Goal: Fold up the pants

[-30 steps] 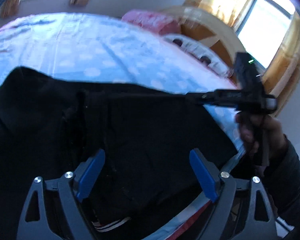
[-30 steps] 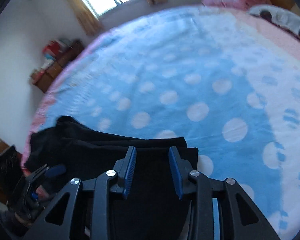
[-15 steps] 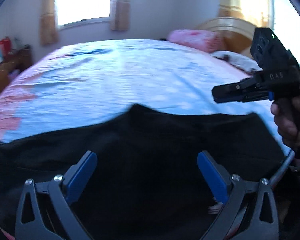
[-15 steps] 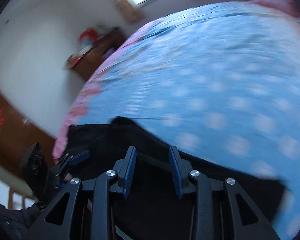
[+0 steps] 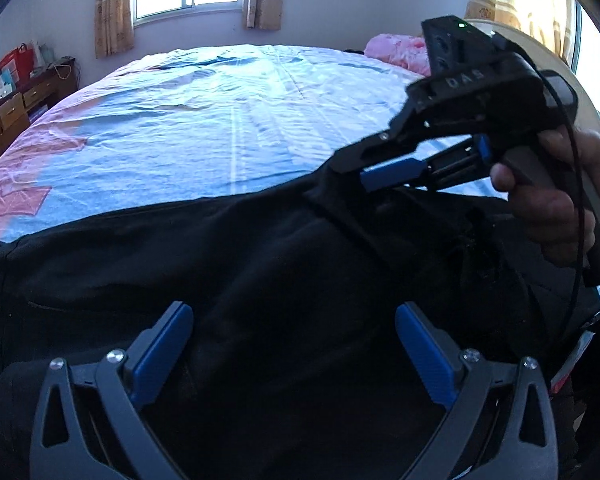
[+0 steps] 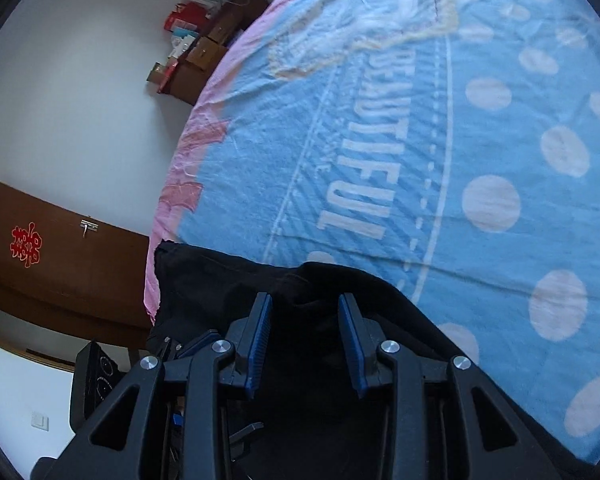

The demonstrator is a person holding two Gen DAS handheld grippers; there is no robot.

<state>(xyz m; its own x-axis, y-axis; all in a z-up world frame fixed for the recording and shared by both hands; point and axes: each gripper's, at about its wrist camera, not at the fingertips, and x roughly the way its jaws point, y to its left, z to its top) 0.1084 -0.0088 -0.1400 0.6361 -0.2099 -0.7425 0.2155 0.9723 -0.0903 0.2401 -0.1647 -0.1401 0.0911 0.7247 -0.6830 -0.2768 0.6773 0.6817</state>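
Black pants (image 5: 228, 264) lie along the near edge of the bed, spread left to right. My left gripper (image 5: 294, 344) is open wide just above them, with nothing between its blue pads. My right gripper (image 5: 348, 170) shows at the right of the left wrist view, partly closed on a raised fold of the pants. In the right wrist view black cloth (image 6: 304, 312) sits between the right gripper's (image 6: 305, 340) blue pads, which stand a little apart around it. The left gripper's body (image 6: 100, 376) shows at the lower left there.
The bed (image 5: 228, 120) has a blue sheet with white dots and lettering (image 6: 380, 152) and pink edges. A pink pillow (image 5: 400, 50) and a wooden headboard are at the far right. A wooden dresser (image 5: 16, 108) with boxes stands left. A brown door (image 6: 64, 264) is beyond the bed's corner.
The right gripper has swung left and come closer, lifting a fold of the pants with it. The left gripper's view has turned and stays open over the cloth.
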